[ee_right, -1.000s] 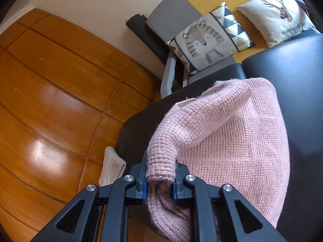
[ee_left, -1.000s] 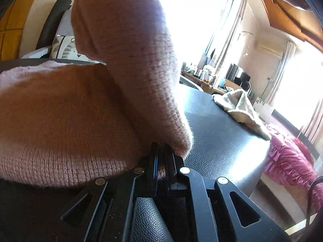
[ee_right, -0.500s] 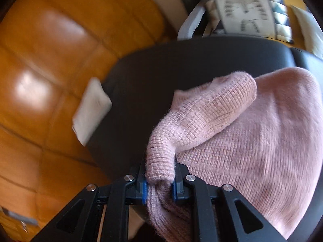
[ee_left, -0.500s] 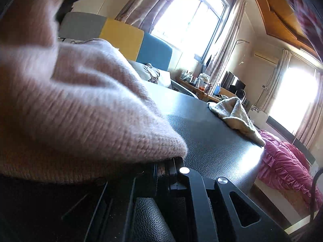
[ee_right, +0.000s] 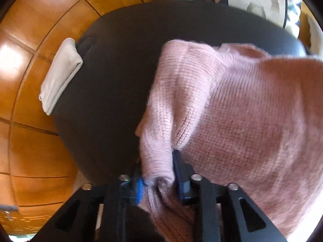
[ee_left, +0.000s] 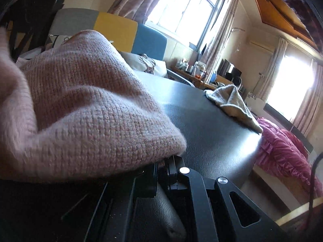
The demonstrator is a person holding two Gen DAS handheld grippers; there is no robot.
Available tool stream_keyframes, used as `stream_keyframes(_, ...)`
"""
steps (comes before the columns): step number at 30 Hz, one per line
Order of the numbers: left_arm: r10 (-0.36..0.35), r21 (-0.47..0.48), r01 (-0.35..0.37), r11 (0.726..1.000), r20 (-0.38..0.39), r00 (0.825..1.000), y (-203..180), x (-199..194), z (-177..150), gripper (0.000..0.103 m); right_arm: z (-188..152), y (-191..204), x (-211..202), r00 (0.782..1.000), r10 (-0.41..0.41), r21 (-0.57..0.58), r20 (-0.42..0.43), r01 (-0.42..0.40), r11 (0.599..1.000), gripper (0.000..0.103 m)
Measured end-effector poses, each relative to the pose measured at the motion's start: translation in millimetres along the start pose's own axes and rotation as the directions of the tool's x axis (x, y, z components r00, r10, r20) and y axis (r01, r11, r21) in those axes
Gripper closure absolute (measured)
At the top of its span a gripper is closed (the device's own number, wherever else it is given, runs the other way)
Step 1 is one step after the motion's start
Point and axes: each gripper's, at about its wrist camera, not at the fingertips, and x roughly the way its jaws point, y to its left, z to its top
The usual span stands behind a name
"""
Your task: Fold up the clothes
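One pink sweater (ee_right: 242,111), black table (ee_right: 113,80), folded cloth (ee_right: 60,74)

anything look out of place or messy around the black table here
Yes. A pale folded cloth hangs over the black table's edge above the floor, and a beige garment lies crumpled at the far end. The pink sweater is simply mid-fold.

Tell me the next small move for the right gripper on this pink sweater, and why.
Probably finish letting go and lift the right gripper clear. Its jaws are opening with the sleeve between them, already laid over the pink sweater on the black table, while the left gripper is shut on the hem.
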Motion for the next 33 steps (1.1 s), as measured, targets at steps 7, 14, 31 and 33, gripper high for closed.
stream_keyframes(7, 0.007, -0.046, -0.006, 0.999, 0.009, 1.0, 8, -19, 3, 0.096, -18, -10, -62, 0.975, 0.194, 0.007, 0.106, -0.196, 0.981, 0.072)
stream_keyframes(14, 0.125, -0.168, -0.105, 0.98, 0.112, 0.986, 33, -63, 15, 0.093, -84, -67, -139, 0.927, 0.099, 0.007, 0.361, -0.109, 0.994, 0.072)
stream_keyframes(31, 0.289, -0.474, -0.175, 0.863, 0.179, 0.941, 110, -147, 25, 0.044, -161, -72, -108, 0.788, 0.22, -0.108, 0.575, -0.193, 0.975, 0.072)
stream_keyframes(33, 0.221, -0.48, -0.122, 0.869, 0.156, 0.963, 117, -152, 25, 0.044, -153, -50, -101, 0.797, 0.223, -0.173, 0.561, -0.15, 0.973, 0.072)
